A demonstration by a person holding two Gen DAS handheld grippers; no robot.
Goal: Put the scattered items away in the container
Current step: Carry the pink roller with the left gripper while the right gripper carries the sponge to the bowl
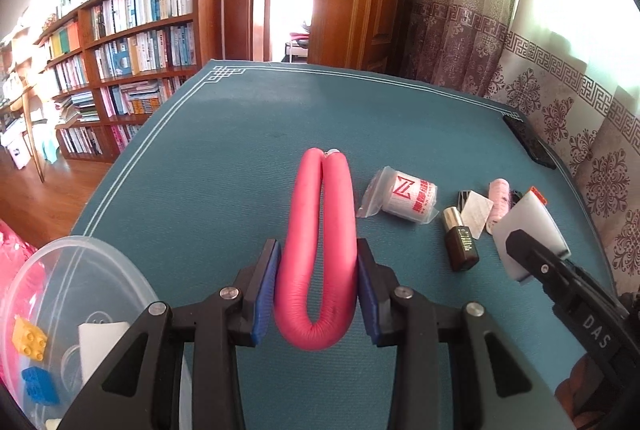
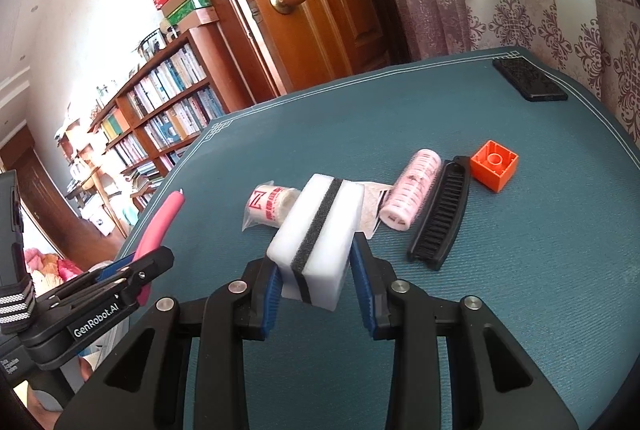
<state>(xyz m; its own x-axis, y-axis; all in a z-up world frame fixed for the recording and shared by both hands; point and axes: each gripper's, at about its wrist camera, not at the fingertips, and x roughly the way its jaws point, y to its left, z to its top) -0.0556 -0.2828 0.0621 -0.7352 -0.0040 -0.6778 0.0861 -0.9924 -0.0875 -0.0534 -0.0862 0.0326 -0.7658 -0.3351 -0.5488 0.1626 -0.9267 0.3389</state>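
The left claw (image 1: pixel 316 294) is clamping the bent pink foam curler (image 1: pixel 320 238) above the teal desk (image 1: pixel 224 158), beside the clear plastic container (image 1: pixel 72 294); the right claw (image 2: pixel 316 278) is gripping the white-and-black sponge block (image 2: pixel 316 234).

A pink foam rod (image 1: pixel 316 250) bent into a U sits pinched above the table, beside a clear round plastic tub (image 1: pixel 80 294) holding yellow and blue bricks. A white foam block with a black stripe (image 2: pixel 316 242) is held up too. A bagged white roll (image 2: pixel 268 208), pink roller (image 2: pixel 412 194), black comb (image 2: pixel 440 214) and orange brick (image 2: pixel 494 166) lie scattered.
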